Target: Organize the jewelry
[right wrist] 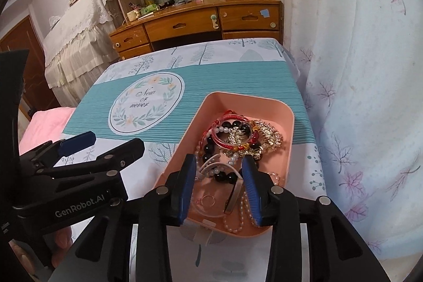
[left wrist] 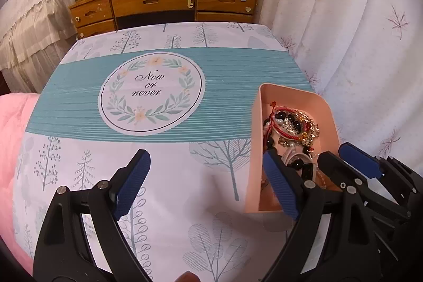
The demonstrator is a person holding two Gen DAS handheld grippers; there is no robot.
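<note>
Jewelry lies heaped in a pink tray at about four o'clock on the table, which is covered by a cloth printed with trees and a teal band bearing a wreath with the words "Now or never". The heap holds a red cord bracelet, black and white beads, gold-coloured chain pieces and a string of pale pearls at the tray's near end.

In the right wrist view the right gripper points down into the near end of the tray, its blue-padded jaws partly apart. Between them lie black beads, a white band and a clear round piece; whether the pads touch any of these I cannot tell, and nothing looks clamped.

The left gripper hangs over the table just beside the tray, at its nine o'clock side, with jaws wide apart and nothing between them but cloth. Its right finger stands over the tray's near left wall.

Beyond the table, at twelve o'clock, stands a wooden desk with drawers. A leaf-patterned curtain hangs at three o'clock, and pink bedding shows at nine o'clock.
</note>
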